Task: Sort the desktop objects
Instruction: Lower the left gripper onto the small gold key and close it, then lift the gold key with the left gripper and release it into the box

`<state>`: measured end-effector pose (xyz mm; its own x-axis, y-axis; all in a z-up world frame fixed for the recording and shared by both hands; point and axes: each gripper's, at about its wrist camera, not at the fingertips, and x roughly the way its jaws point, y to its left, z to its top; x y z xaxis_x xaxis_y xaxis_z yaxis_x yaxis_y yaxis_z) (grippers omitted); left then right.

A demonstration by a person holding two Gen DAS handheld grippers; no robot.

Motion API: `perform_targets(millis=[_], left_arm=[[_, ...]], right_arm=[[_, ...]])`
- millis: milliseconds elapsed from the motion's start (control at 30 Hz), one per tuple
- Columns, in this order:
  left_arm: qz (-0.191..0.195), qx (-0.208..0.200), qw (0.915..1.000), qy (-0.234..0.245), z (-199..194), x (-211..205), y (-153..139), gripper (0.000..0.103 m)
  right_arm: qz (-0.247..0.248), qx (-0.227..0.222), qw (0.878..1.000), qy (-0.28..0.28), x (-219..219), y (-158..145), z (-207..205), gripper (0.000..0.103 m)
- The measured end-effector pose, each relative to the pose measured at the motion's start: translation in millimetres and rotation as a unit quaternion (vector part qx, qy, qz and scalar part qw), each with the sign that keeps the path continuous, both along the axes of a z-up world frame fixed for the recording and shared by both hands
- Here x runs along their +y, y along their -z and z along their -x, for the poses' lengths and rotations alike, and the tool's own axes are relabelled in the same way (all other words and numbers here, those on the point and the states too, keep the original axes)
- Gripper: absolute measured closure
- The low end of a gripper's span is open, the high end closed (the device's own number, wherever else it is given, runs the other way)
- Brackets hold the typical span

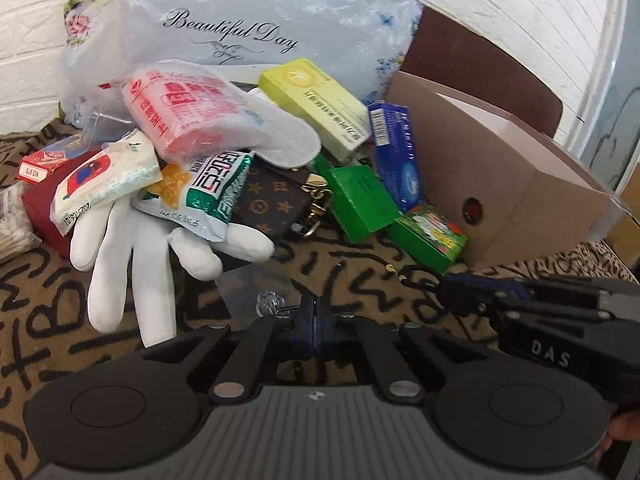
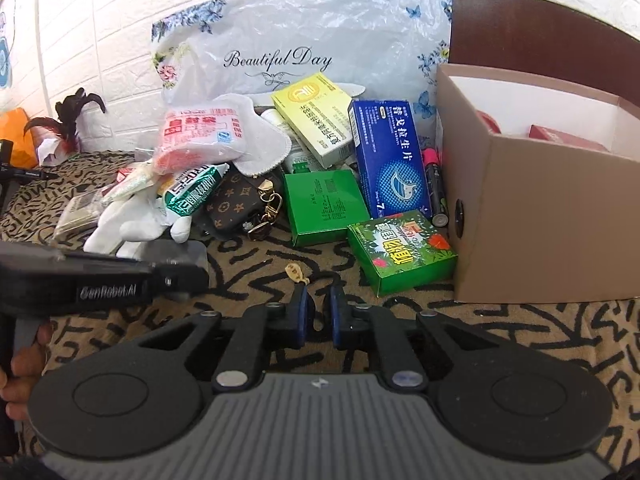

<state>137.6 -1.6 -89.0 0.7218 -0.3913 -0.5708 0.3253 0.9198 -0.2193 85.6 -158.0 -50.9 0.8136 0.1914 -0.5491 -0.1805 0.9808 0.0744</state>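
A heap of small objects lies on the patterned cloth: a white glove (image 1: 128, 248), a red-printed packet (image 1: 180, 112), a green-white sachet (image 1: 212, 196), a brown monogram pouch (image 2: 236, 204), a yellow box (image 2: 316, 116), a blue box (image 2: 390, 156) and green boxes (image 2: 326, 206) (image 2: 400, 252). My left gripper (image 1: 316, 320) is shut on a clear plastic bag (image 1: 256, 292) with a small clear item in it. My right gripper (image 2: 318, 308) is nearly closed over a black cord with a small gold charm (image 2: 296, 272); its jaws stand a narrow gap apart.
An open cardboard box (image 2: 540, 216) stands at the right with red items inside. A floral plastic bag (image 2: 300, 40) leans on the white brick wall behind the heap. A battery and a pink marker (image 2: 434, 184) lie beside the box. Feathers (image 2: 68, 120) are at far left.
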Motion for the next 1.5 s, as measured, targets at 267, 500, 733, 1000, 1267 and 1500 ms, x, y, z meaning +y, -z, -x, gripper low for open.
perform_targets(millis=[267,500,733,1000,1267,1500], left_arm=[[0.011,-0.021,0.9996,0.016,20,-8,-17,0.103],[0.019,-0.037,0.999,0.019,33,-16,-32,0.103],[0.021,-0.07,0.9971,0.023,44,-24,-52,0.103],[0.029,-0.07,0.997,-0.016,48,3,-55,0.103],[0.049,-0.071,0.9952,-0.046,48,33,-59,0.103],[0.057,-0.068,0.9952,-0.041,44,36,-55,0.103]], right_arm=[[-0.005,-0.014,1.0,0.004,-10,-12,13,0.094],[-0.017,-0.036,0.999,0.0,-17,-29,27,0.103],[-0.017,-0.06,0.998,0.005,-26,-47,40,0.103],[0.007,-0.007,0.999,-0.043,-3,-20,30,0.093],[0.041,0.016,0.994,-0.101,48,4,22,0.059],[0.038,-0.007,0.994,-0.099,57,5,4,0.022]])
